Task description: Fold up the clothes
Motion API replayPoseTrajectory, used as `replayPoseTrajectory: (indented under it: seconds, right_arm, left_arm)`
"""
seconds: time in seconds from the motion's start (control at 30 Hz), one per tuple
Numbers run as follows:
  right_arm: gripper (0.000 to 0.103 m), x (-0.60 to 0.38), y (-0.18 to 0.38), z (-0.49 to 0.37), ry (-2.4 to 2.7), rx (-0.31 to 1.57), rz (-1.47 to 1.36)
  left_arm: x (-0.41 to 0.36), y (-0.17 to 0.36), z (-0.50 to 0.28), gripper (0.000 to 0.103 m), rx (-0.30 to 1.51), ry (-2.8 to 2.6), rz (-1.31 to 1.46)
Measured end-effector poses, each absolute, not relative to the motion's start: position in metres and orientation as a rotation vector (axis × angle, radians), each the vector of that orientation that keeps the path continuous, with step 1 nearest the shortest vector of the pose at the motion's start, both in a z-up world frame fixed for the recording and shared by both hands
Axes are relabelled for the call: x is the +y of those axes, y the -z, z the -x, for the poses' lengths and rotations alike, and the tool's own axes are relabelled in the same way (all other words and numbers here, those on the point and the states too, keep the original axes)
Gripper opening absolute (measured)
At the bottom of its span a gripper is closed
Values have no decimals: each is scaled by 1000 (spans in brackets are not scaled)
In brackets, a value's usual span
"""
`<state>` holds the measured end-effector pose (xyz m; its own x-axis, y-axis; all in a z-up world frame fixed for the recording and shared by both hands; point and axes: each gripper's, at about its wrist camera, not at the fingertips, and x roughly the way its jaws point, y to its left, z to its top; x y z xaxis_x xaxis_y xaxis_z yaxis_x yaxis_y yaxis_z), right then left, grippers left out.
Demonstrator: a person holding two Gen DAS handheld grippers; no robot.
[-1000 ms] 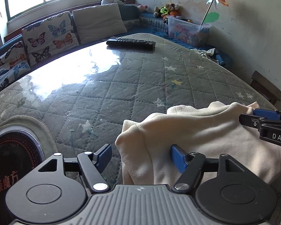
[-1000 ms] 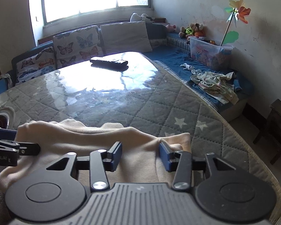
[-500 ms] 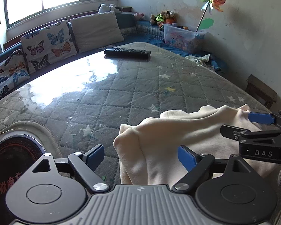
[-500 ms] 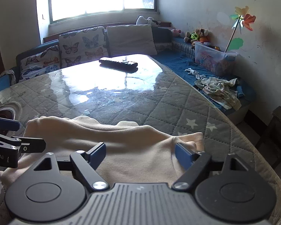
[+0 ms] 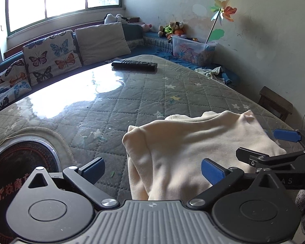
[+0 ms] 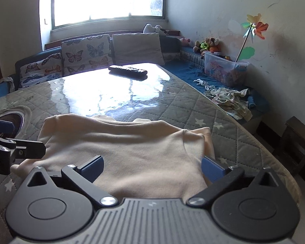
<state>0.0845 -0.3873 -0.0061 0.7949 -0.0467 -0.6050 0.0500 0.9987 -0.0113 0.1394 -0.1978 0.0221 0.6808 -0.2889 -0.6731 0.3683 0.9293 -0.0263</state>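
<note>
Left wrist view: the left gripper (image 5: pixel 152 169) is held low and level over the table (image 5: pixel 132 93), jaws spread wide, gripping nothing. The folded cream garment (image 5: pixel 193 148) lies at the table's near right corner, its left edge between the fingers. The right gripper (image 5: pixel 274 144) enters from the right, beside the garment.

Right wrist view: the right gripper (image 6: pixel 152 168) is level, jaws wide, straddling the garment (image 6: pixel 128 148) without clamping it. A remote (image 6: pixel 128 70) rests at the table's (image 6: pixel 193 105) far edge.

You are looking at a black remote (image 5: pixel 134 65) lying on the quilted table cover (image 5: pixel 132 101), butterfly cushions (image 5: pixel 50 58) leaning behind, and a plastic toy bin (image 6: pixel 225 69) sitting beneath a pinwheel (image 6: pixel 254 27).
</note>
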Motion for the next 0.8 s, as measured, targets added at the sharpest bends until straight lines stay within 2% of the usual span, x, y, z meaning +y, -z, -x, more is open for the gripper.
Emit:
replayPoseTrajectory:
  seconds: [0.8]
  right_arm:
    - [103,-348,-5,-17,80,609,33]
  left_arm:
    - [-171,-24,-60,103,698,357,-108]
